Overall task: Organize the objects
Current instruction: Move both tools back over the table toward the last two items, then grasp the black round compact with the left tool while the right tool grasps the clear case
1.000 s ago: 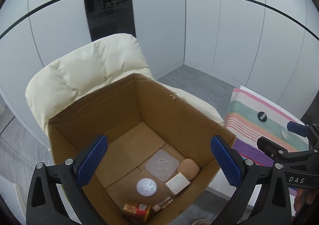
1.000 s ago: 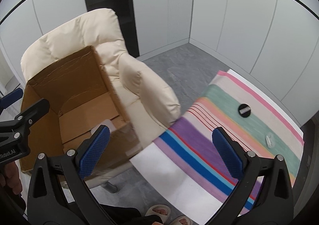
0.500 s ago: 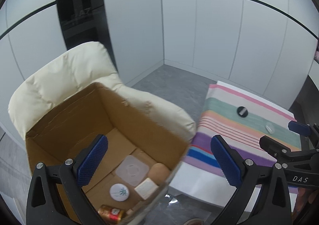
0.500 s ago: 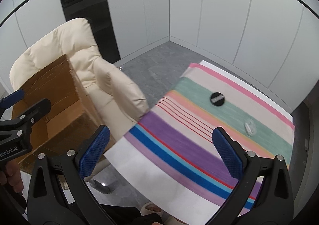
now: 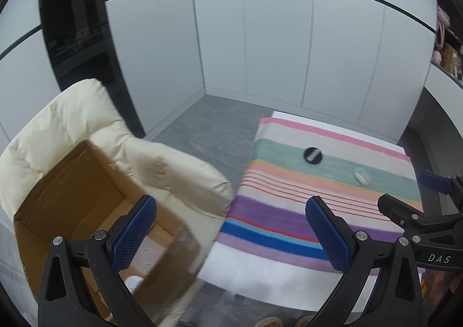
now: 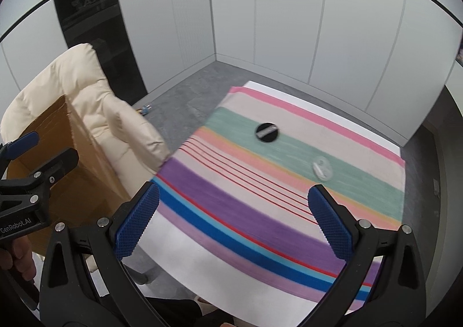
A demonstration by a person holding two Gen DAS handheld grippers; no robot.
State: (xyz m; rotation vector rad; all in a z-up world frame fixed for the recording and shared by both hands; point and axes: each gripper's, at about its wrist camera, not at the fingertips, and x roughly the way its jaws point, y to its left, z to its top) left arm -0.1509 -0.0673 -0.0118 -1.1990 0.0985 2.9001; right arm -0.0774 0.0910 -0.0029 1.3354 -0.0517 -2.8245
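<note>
A black round disc (image 6: 266, 132) and a small clear lid-like piece (image 6: 321, 168) lie on the striped tablecloth (image 6: 231, 211); both also show in the left wrist view, the disc (image 5: 312, 155) and the clear piece (image 5: 361, 176). A cardboard box (image 5: 72, 182) sits on a cream armchair (image 5: 72, 121) at the left, with some items in its bottom. My left gripper (image 5: 231, 237) is open and empty, between the box and the table. My right gripper (image 6: 234, 222) is open and empty above the cloth's near side.
The cream armchair (image 6: 95, 101) holding the box (image 6: 58, 153) stands just left of the table. Grey floor (image 6: 185, 89) and white wall panels lie behind. The table's far and right edges are near the walls. A person's feet show below the near table edge.
Both grippers have swung right, away from the box and toward the striped table. The disc and clear piece sit closer to the middle of each view. Both stay open.
</note>
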